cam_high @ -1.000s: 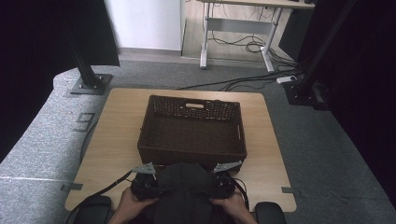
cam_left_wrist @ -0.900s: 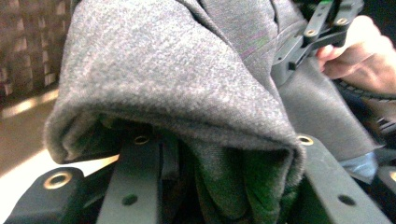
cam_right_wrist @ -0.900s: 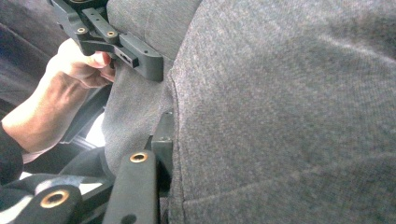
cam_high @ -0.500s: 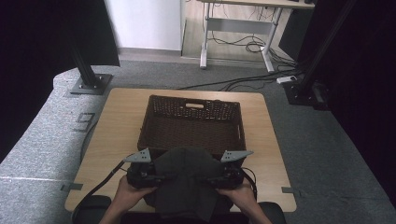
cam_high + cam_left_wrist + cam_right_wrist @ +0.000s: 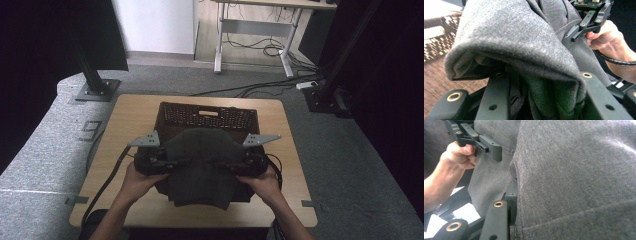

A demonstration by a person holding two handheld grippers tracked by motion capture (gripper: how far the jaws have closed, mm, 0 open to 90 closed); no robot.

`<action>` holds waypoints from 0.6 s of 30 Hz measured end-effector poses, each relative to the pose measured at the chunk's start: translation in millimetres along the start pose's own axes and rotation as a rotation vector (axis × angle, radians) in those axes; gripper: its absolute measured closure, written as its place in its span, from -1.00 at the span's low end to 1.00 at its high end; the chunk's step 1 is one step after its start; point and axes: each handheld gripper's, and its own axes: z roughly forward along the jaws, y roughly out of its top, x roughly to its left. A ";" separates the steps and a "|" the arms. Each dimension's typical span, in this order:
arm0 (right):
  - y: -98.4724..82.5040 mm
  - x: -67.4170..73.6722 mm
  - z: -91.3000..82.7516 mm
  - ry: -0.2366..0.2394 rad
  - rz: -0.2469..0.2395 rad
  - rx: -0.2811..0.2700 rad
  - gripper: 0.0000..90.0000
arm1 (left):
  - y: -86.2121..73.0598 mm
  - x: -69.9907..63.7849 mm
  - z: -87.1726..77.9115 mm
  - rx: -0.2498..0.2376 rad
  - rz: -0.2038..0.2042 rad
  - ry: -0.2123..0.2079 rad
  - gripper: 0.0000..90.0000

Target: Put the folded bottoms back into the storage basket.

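A light wooden table [image 5: 130, 120] with rounded corners stood on grey carpet [image 5: 45, 165]. Black metal posts [image 5: 90, 75] rose from flat base plates at the table's far left and far right. Behind, a white wall panel [image 5: 155, 25] met a pale wooden floor [image 5: 205, 45], where a desk frame [image 5: 250, 30] with white legs stood over loose black cables [image 5: 260, 50]. Both sides of the room lay in deep shadow.

Dark grey garment [image 5: 202, 165], brown basket [image 5: 210, 116]

Left gripper [image 5: 172, 162] and right gripper [image 5: 225, 165] raised side by side, tips facing inward, both clamped; hands grip handles.
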 end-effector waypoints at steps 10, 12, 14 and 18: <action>42.8 -25.8 0.4 -0.066 -0.023 -0.020 0.27 | 42.0 28.7 3.8 -0.005 0.025 0.049 0.37; 49.7 -31.6 1.9 -0.078 -0.025 -0.021 0.27 | 48.1 34.9 5.4 -0.007 0.032 0.060 0.37; 55.3 -37.0 3.4 -0.090 -0.027 -0.025 0.27 | 53.9 41.5 7.5 -0.008 0.034 0.067 0.37; 65.8 -50.9 8.0 -0.114 -0.026 -0.031 0.27 | 63.7 56.8 13.4 -0.003 0.043 0.078 0.37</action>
